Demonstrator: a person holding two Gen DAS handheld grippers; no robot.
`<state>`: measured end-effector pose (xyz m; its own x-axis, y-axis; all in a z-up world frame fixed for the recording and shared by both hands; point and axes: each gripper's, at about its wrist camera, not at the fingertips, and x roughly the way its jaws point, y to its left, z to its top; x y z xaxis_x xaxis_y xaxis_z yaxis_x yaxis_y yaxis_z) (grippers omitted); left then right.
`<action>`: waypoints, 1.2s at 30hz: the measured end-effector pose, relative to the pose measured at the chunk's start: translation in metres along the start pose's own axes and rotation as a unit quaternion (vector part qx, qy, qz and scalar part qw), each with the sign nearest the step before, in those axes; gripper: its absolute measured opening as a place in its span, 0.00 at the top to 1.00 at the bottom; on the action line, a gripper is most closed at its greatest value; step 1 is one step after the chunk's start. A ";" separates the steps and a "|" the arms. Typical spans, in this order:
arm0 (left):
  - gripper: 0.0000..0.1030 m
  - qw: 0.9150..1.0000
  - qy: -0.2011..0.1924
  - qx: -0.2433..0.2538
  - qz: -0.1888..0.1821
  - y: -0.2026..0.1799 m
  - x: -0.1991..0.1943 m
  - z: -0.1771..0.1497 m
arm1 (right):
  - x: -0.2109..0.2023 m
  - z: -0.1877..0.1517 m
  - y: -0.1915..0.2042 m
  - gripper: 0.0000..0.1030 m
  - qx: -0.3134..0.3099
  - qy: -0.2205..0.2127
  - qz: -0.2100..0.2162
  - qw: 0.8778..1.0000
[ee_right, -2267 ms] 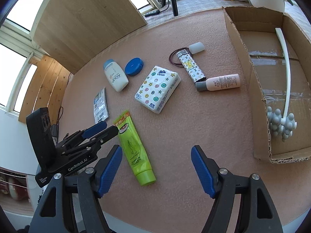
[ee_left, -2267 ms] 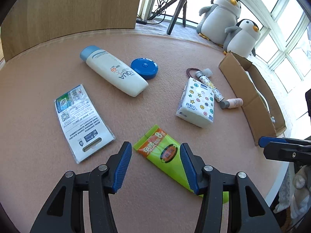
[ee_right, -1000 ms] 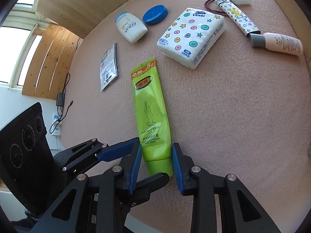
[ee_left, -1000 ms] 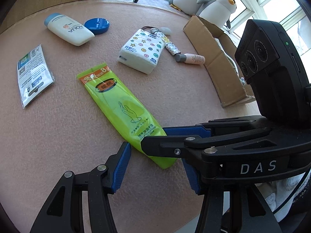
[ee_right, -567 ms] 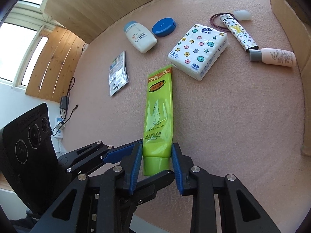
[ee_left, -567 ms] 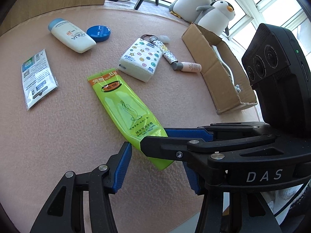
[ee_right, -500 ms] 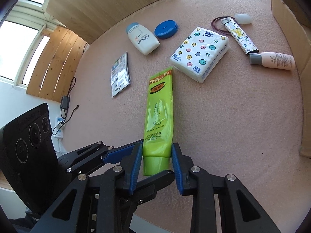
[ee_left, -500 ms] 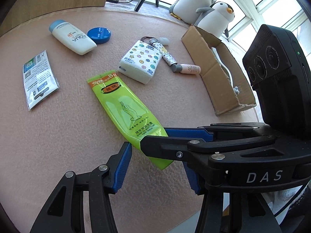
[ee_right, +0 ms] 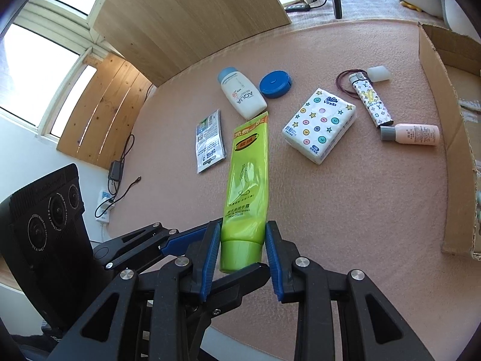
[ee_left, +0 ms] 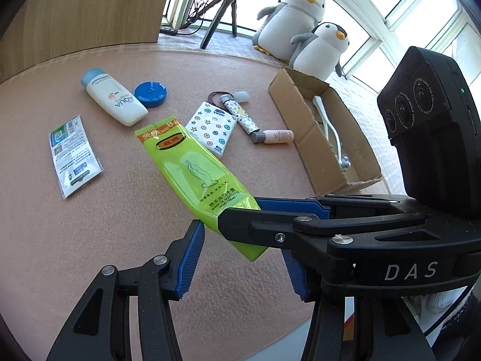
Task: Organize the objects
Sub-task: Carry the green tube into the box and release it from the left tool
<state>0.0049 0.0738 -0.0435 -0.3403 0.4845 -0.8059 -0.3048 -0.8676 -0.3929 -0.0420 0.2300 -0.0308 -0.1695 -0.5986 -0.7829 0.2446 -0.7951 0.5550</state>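
Now my right tongs (ee_right: 240, 249) pinch the cap end of the green hand-cream tube (ee_right: 246, 186), lifted off the table (ee_right: 345, 210); my left tongs (ee_left: 243, 258) hang wide and empty beneath it. I reckon the carry comes next, over to the cardboard box (ee_left: 303, 141), which so far holds only a white massage stick (ee_left: 330, 132)
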 end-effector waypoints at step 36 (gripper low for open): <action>0.48 0.982 0.010 0.161 -0.095 -0.213 0.120 0.095 | -0.157 -0.003 -0.152 0.73 0.121 -0.154 -0.080 0.977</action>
<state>-0.0554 0.3272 -0.0144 -0.2338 0.6294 -0.7410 -0.6278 -0.6797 -0.3793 -0.0494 0.4454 0.0070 -0.4758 -0.4363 -0.7638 -0.0344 -0.8584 0.5117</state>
